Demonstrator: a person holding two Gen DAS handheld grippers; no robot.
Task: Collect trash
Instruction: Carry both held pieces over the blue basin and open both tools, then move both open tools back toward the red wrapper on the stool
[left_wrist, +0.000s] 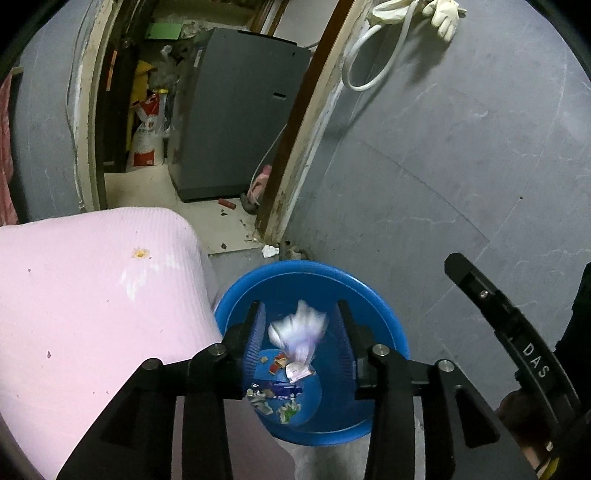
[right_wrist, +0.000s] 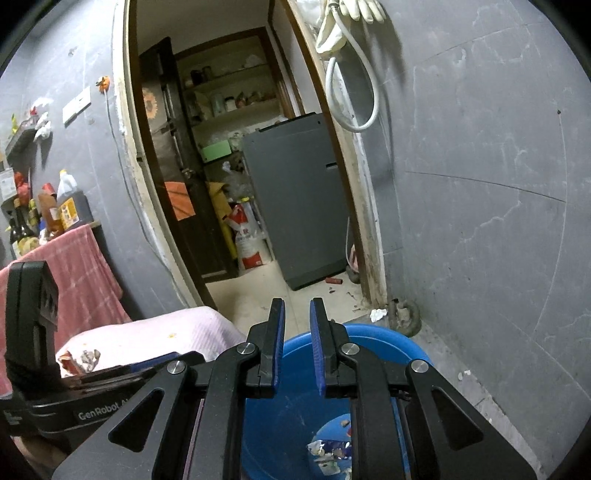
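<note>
A blue bin (left_wrist: 314, 266) stands on the floor beside a pink-covered table (left_wrist: 92, 295). My left gripper (left_wrist: 299, 306) hangs open right above the bin. A clear plastic bag (left_wrist: 299, 332), blurred, is between its fingers, and the pads do not touch it. Wrappers and scraps (left_wrist: 280, 398) lie on the bin's bottom. My right gripper (right_wrist: 297, 306) is shut with nothing in it, over the near rim of the blue bin (right_wrist: 388, 332). A wrapper and crumbs (right_wrist: 83, 360) sit on the pink table (right_wrist: 166, 332).
A crumpled white paper (left_wrist: 269, 251) lies on the floor by the door frame, behind the bin. Through the doorway stands a grey appliance (left_wrist: 236, 122), with a small red object (left_wrist: 226, 204) on the floor before it. A grey wall (left_wrist: 443, 166) is on the right.
</note>
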